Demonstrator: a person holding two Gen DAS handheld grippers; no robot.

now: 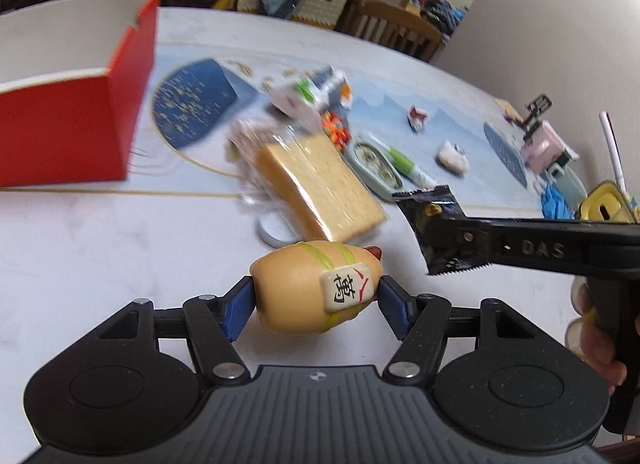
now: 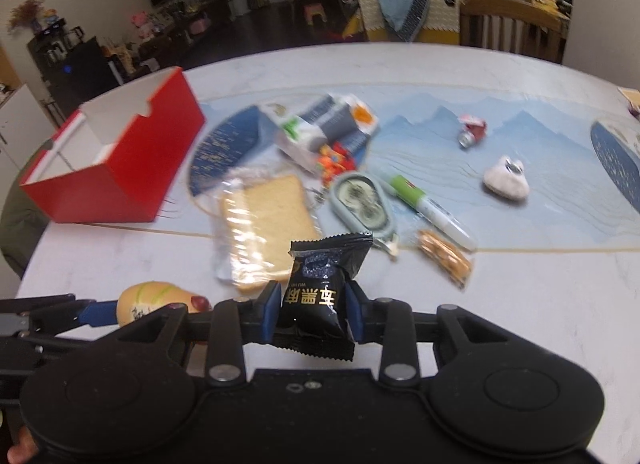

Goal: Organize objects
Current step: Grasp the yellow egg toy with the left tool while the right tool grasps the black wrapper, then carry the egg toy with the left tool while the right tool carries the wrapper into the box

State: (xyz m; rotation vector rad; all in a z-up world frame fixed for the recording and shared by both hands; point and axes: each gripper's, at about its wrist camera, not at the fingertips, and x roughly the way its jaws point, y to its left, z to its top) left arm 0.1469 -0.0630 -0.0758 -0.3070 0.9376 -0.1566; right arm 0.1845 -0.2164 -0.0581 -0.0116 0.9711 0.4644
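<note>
My left gripper (image 1: 316, 296) is shut on a tan toy hot dog bun (image 1: 308, 288) with a mahjong tile on it, held above the white table; the bun also shows in the right wrist view (image 2: 152, 300). My right gripper (image 2: 312, 312) is shut on a black snack packet (image 2: 320, 292), which shows at the right in the left wrist view (image 1: 436, 228). An open red box (image 1: 72, 120) (image 2: 120, 172) stands at the left. Wrapped bread (image 1: 320, 188) (image 2: 268, 224) lies ahead.
On the blue mat (image 2: 440, 132) lie milk cartons (image 2: 328, 124), colourful candy (image 2: 334, 164), an oval teal case (image 2: 360, 200), a green-white marker (image 2: 428, 208), a cracker pack (image 2: 444, 256), a white toy (image 2: 506, 182) and a crushed wrapper (image 2: 472, 132). A wooden chair (image 2: 512, 28) stands behind the table.
</note>
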